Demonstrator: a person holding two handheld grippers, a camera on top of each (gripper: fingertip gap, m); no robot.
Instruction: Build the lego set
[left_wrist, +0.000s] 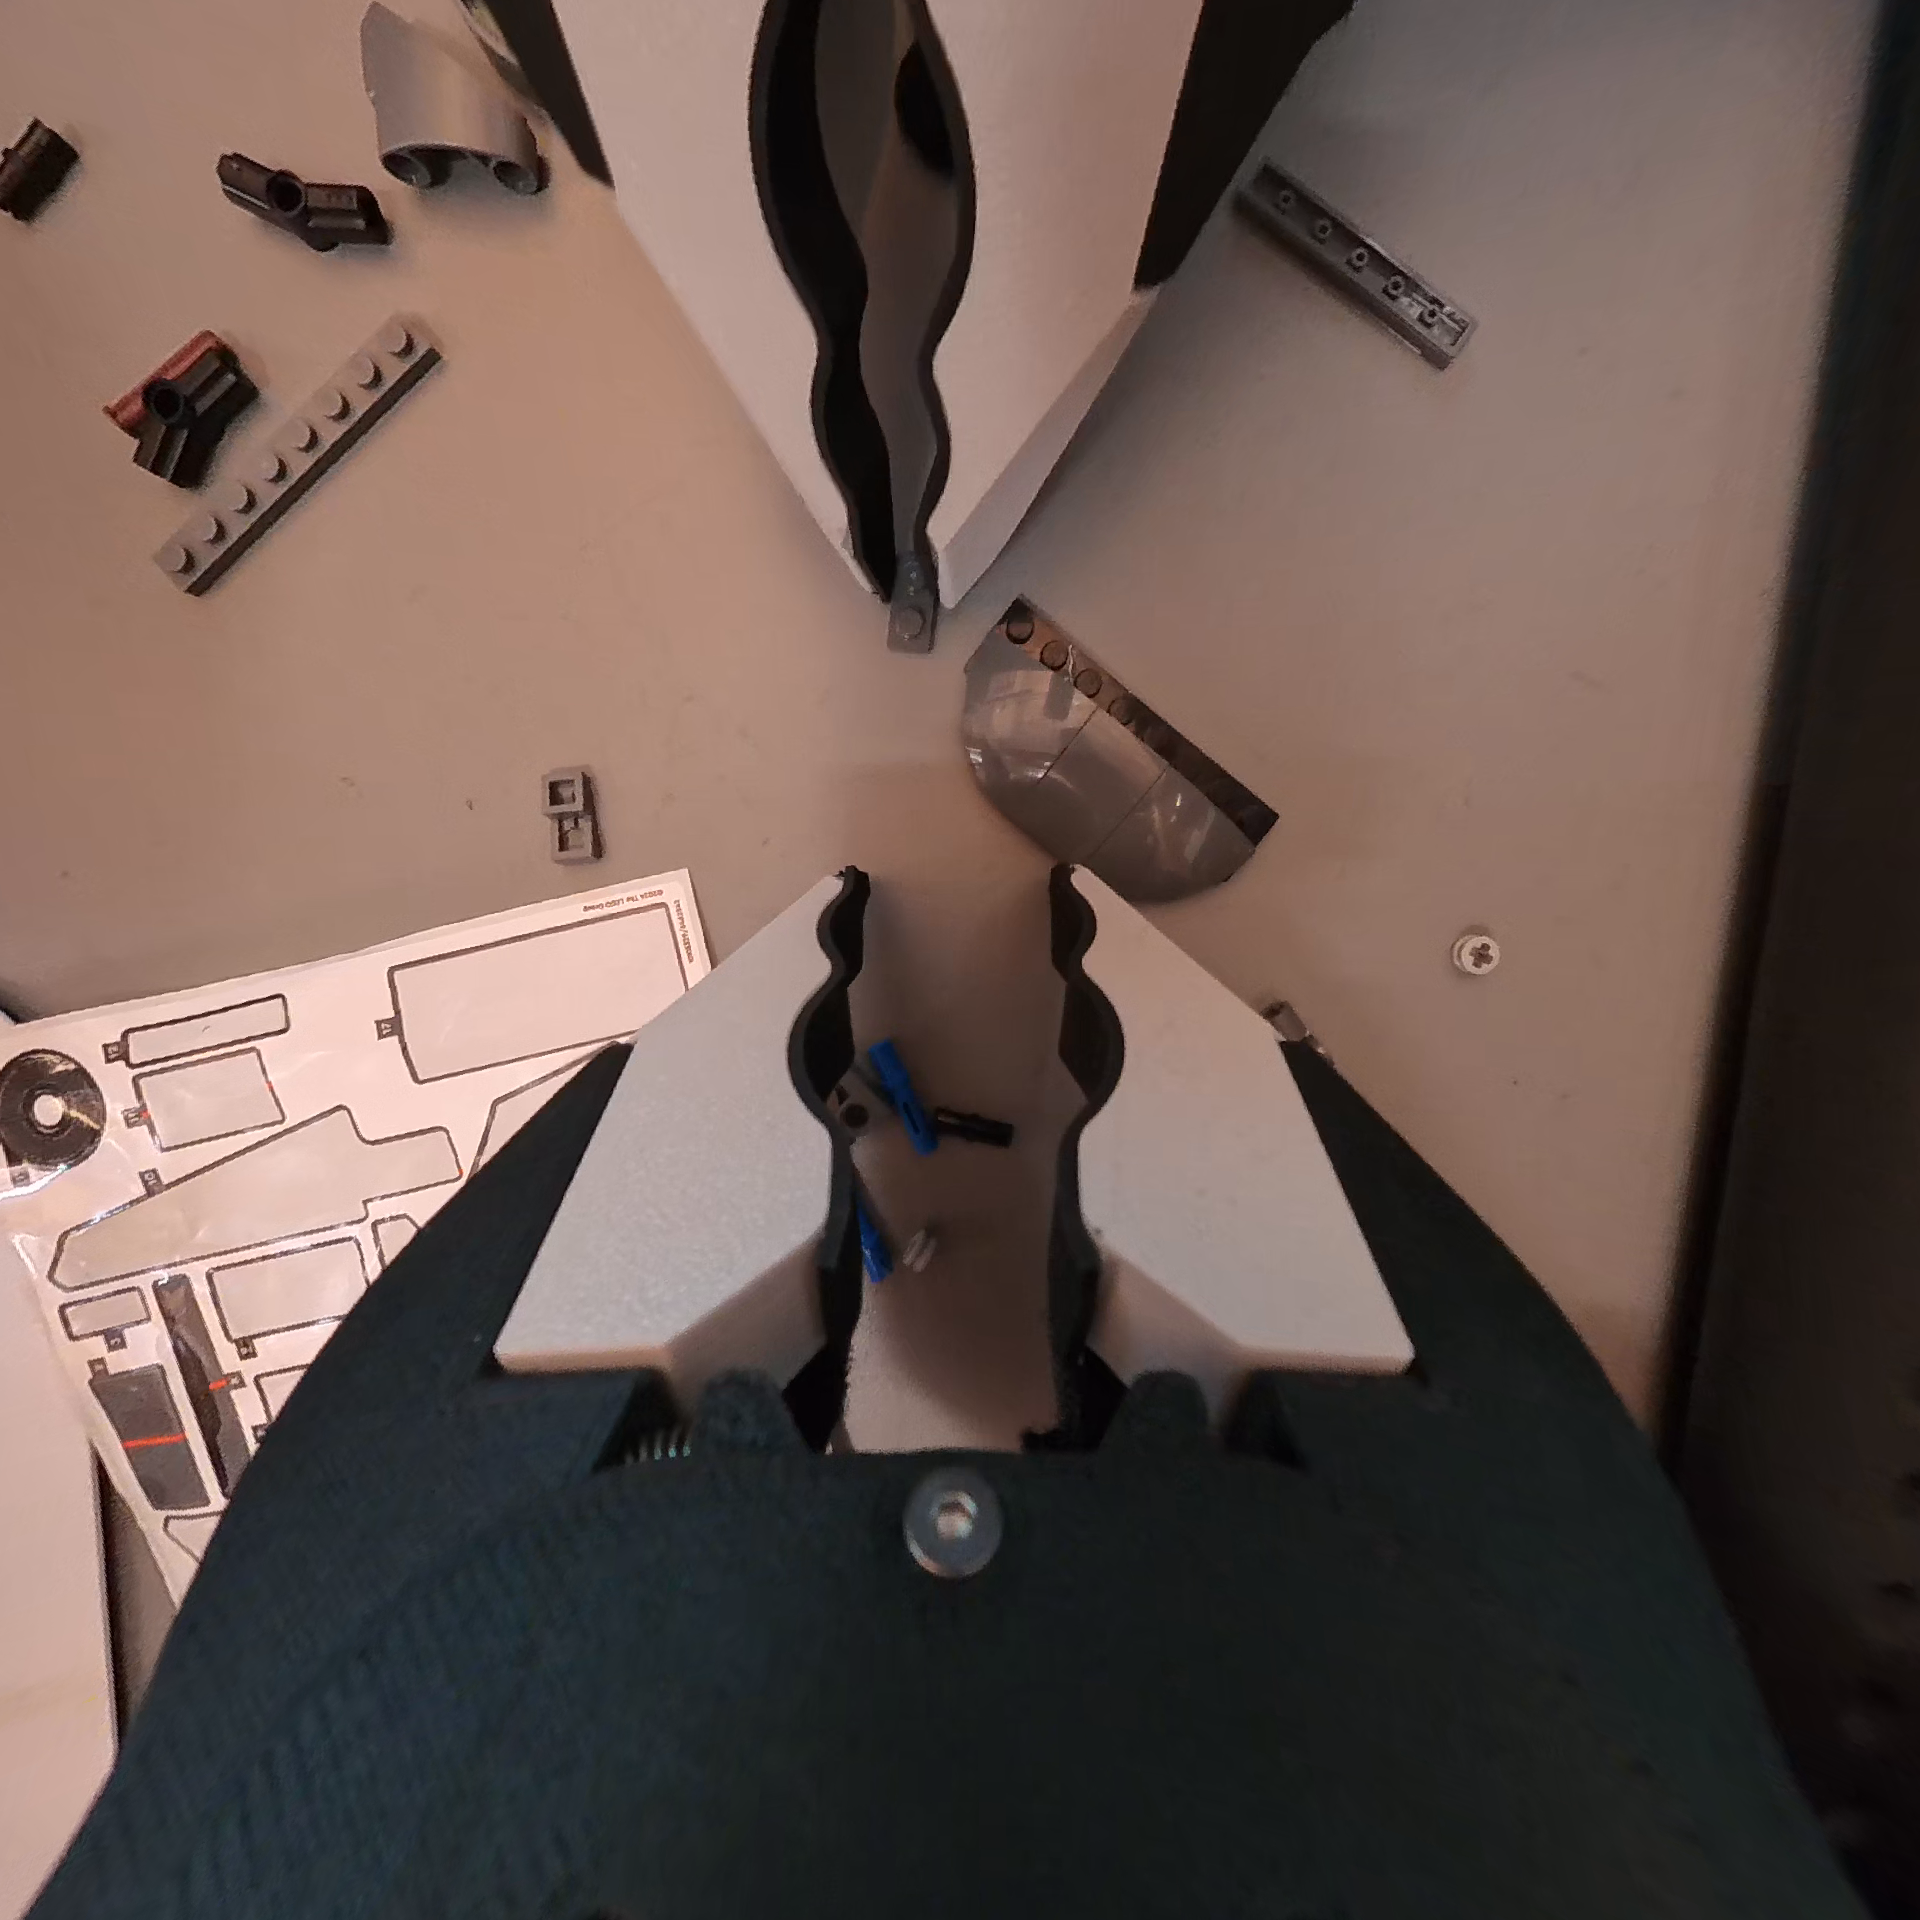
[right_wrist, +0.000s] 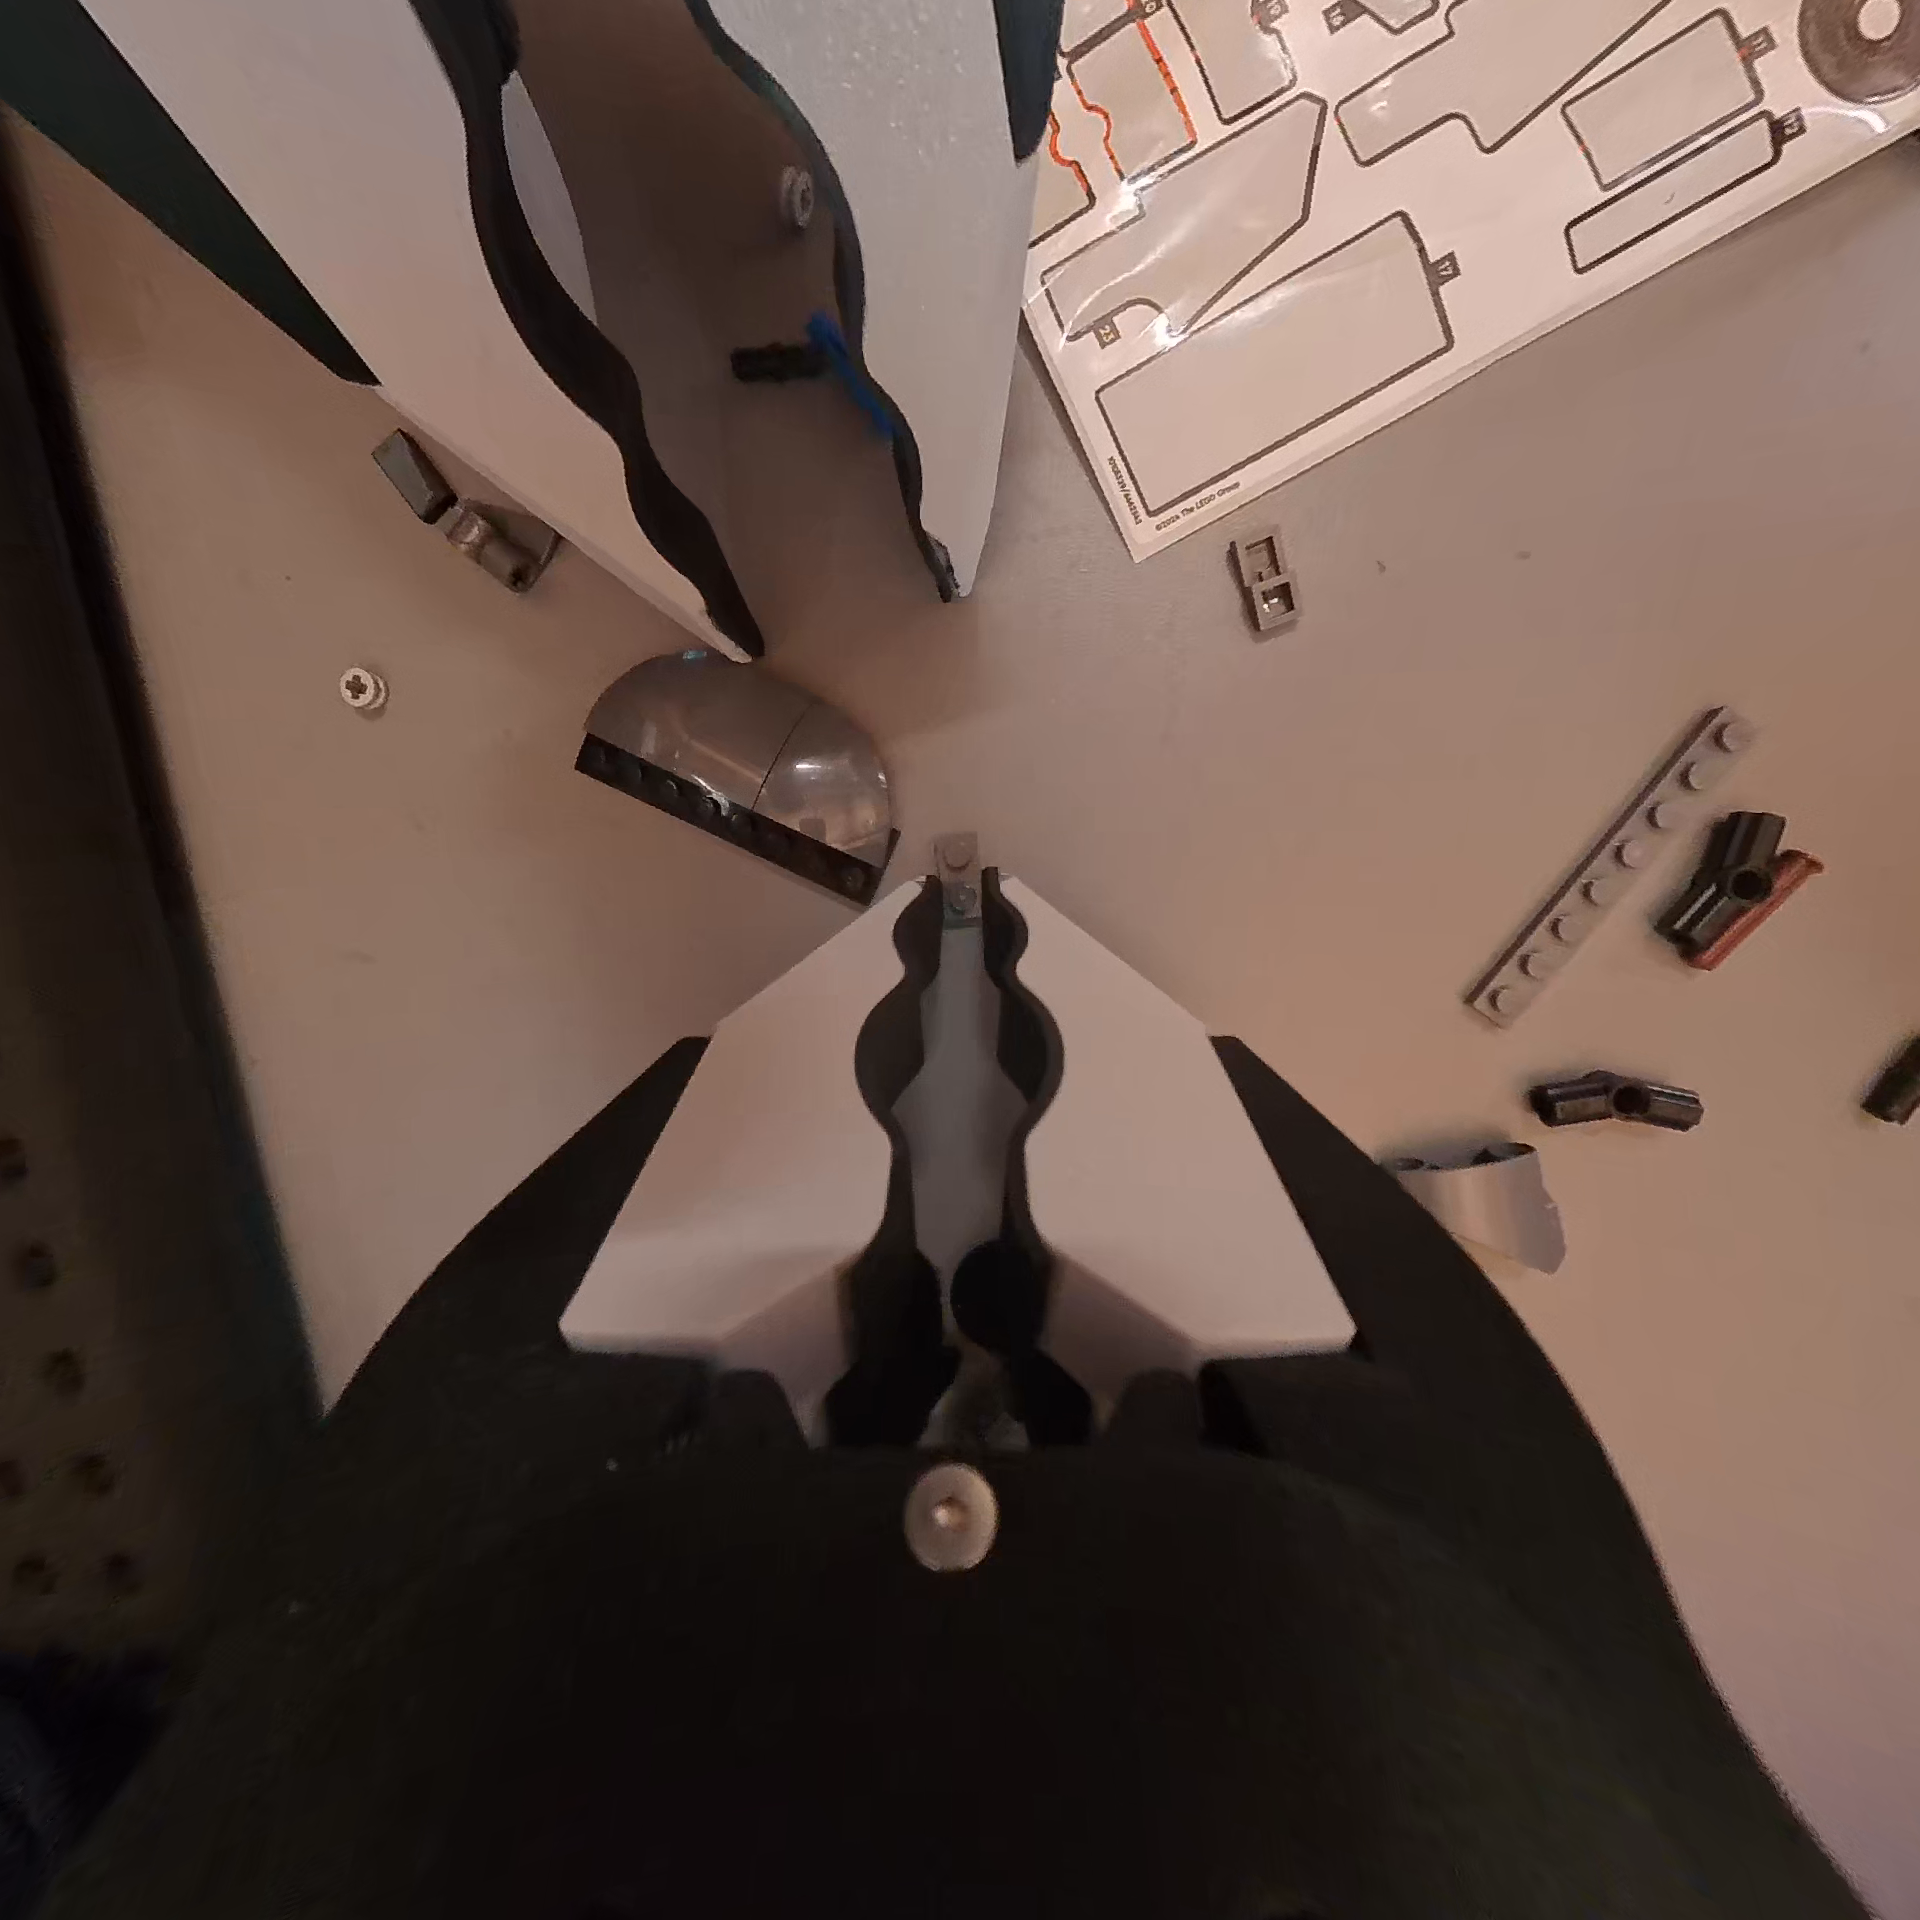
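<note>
Pale, matte table (left_wrist: 644, 665), faintly scuffed, bounded on one side by a dark edge (left_wrist: 1808, 935).

Left wrist view, left to right: three black angled connectors (left_wrist: 301, 197), one of them lying on a reddish piece; one printed sticker sheet (left_wrist: 260, 1091) in clear wrap, fine print along its border not transcribed; one long grey studded plate (left_wrist: 301, 457); one curved light-grey panel (left_wrist: 457, 135); one small grey bracket (left_wrist: 571, 816). Left claw (left_wrist: 961, 883) stood open and empty, above two blue pins (left_wrist: 902, 1081) and one black pin (left_wrist: 971, 1127) lying on the table. Opposite, right claw (left_wrist: 912, 603) closed on a small grey plate (left_wrist: 912, 621), just beside the dark-grey curved assembly (left_wrist: 1112, 769) with its black studded strip. Farther right: one grey holed beam (left_wrist: 1351, 260) and one white round piece (left_wrist: 1475, 951).

Right wrist view: right claw (right_wrist: 958, 883) pinched the same small grey plate (right_wrist: 956, 857), next to the curved assembly (right_wrist: 738, 769); left claw (right_wrist: 847, 623) spread apart beyond it. Whether plate and assembly touched could not be told.
</note>
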